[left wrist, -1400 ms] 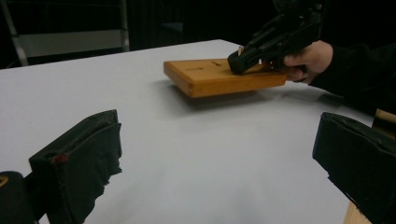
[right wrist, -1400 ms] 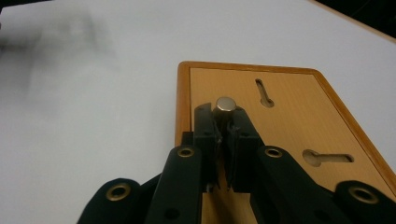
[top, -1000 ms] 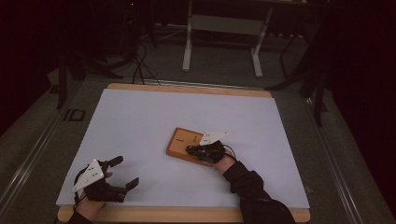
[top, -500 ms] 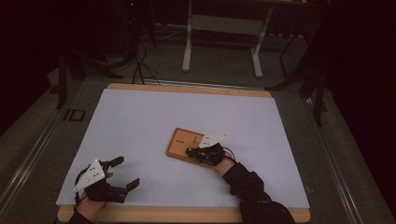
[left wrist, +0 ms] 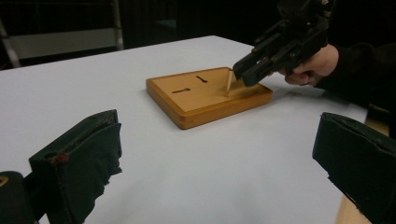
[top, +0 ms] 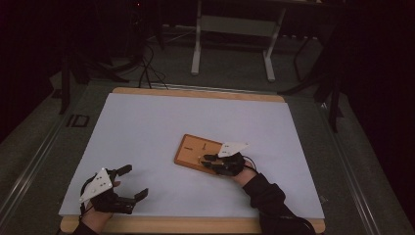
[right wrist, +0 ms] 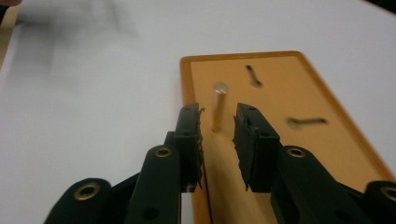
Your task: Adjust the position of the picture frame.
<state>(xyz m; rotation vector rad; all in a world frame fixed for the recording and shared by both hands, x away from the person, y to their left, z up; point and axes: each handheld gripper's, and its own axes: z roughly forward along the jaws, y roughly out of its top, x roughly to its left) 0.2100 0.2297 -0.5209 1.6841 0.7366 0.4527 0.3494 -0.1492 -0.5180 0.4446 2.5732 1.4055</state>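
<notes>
A small wooden board lies on the white tabletop, right of centre. A thin light peg stands upright near one edge of the board, beside two dark slots. My right gripper is low over the board with its jaws a little apart, one on each side of the peg and not touching it. The left gripper view shows that gripper right behind the peg. My left gripper rests at the front left of the table, wide open and holding nothing.
The white mat covers most of a wooden table with a bare wood strip at the near edge. A metal stand and cables sit on the dark floor beyond the far edge.
My right gripper has drawn back slightly toward the near edge, staying at the board. The left gripper has barely moved.
</notes>
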